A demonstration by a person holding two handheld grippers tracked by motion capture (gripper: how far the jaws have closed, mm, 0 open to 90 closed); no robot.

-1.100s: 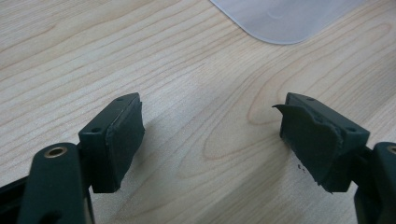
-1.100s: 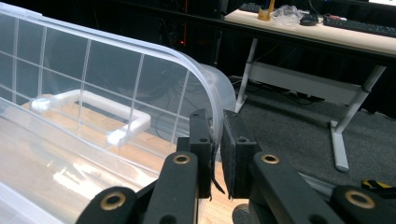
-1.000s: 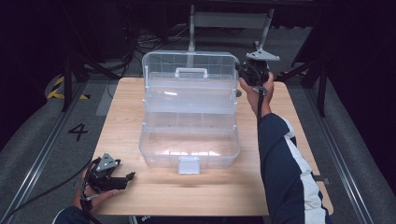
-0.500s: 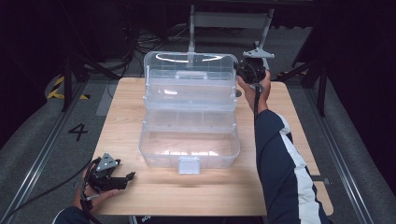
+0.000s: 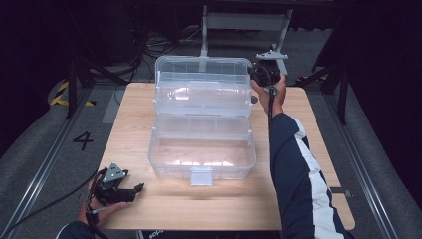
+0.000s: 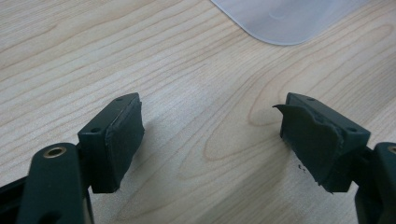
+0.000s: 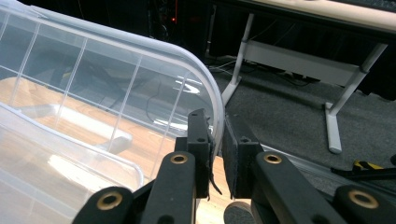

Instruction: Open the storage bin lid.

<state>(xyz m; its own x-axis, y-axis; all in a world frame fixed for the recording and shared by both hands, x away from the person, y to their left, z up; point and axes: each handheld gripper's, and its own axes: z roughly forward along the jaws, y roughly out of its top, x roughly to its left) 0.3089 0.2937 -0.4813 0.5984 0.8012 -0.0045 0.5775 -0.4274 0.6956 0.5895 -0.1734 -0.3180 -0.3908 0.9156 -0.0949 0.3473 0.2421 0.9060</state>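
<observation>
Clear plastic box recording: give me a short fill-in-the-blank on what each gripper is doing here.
1. The right gripper is clamped on the rim of the clear box's ____.
2. The left gripper has its jaws ____ with nothing between them.
3. The left gripper rests low over the ____ table, near its front left corner.
4. The clear box stands with its lid ____.

Missing words: lid; open; wooden; raised

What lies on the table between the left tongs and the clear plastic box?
Nothing: in the high view, bare wooden table separates the left tongs from the clear plastic box. In the left gripper view, wood grain alone runs up to the box's corner.
</observation>
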